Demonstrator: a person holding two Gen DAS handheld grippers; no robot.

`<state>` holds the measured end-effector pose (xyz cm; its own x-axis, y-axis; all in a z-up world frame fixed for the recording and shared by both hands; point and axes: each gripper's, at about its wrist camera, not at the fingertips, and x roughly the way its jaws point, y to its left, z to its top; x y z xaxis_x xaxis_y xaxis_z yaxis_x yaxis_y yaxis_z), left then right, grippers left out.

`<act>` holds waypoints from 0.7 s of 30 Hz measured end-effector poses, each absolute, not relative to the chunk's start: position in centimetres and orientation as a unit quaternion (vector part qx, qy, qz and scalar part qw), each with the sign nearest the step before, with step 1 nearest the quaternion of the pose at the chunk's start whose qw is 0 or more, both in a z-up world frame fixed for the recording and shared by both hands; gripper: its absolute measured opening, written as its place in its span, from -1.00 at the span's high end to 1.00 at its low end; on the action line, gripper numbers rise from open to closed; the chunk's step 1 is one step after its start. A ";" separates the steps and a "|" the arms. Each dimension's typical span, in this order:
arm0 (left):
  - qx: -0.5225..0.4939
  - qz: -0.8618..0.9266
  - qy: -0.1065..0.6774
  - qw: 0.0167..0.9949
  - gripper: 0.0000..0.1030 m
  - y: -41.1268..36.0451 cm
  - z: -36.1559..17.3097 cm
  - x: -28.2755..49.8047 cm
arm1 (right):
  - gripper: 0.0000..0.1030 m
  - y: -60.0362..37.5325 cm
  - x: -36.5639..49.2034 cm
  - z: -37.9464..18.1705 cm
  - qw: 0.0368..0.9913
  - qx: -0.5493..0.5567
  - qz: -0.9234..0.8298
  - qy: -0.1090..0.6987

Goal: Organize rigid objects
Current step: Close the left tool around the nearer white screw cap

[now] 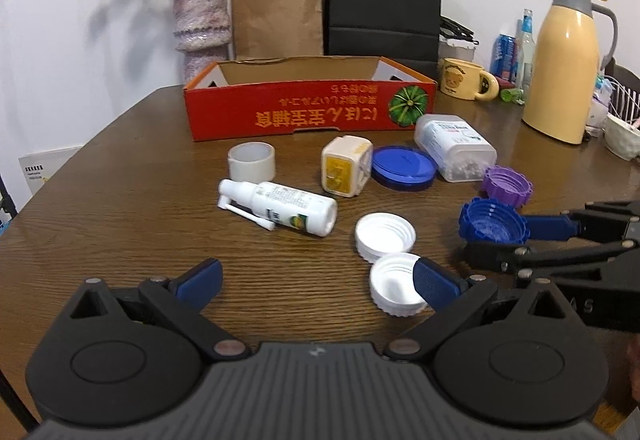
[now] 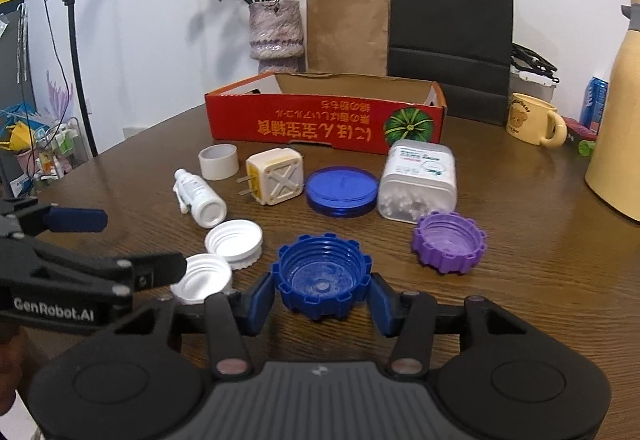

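A red cardboard box [image 1: 308, 112] [image 2: 320, 124] stands open at the back of the table. Before it lie a tape roll [image 1: 252, 161], a white spray bottle [image 1: 284, 207], a plug adapter [image 1: 346, 166], a flat blue lid [image 1: 403, 168], a cotton-swab box [image 1: 454, 148], a purple cap [image 2: 449, 242] and two white caps [image 1: 385, 236] [image 1: 394, 290]. My right gripper [image 2: 322, 296] is closed around a blue notched cap [image 2: 322, 276], its pads touching both sides. My left gripper [image 1: 316, 282] is open, its right pad beside the nearer white cap.
A vase of dried flowers [image 1: 202, 24], a brown bag [image 1: 276, 12] and a black bag [image 1: 382, 0] stand behind the box. A yellow mug [image 1: 464, 78], bottles and a yellow thermos jug [image 1: 566, 60] are at the right. The table's left edge curves away.
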<state>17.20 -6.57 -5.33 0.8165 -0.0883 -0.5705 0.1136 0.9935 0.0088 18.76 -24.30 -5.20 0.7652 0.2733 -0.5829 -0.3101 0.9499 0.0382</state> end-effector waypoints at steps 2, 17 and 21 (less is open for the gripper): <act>0.023 -0.057 0.301 0.952 -1.00 -7.0 -5.5 17.3 | 0.03 -24.8 18.7 -5.1 0.940 -0.029 0.153 0.304; 0.028 -0.067 0.325 0.943 -1.00 -9.2 -6.5 18.3 | 0.03 -26.9 18.8 -4.9 0.943 -0.037 0.149 0.296; 0.028 -0.071 0.327 0.942 -0.89 -9.4 -6.6 18.5 | 0.03 -27.0 18.8 -5.0 0.943 -0.038 0.150 0.296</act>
<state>18.50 -9.39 -6.62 0.7761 -0.1149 -0.6201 0.1515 0.9884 0.0064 18.84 -26.99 -4.98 0.7803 0.2603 -0.5686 -0.3054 0.9521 0.0168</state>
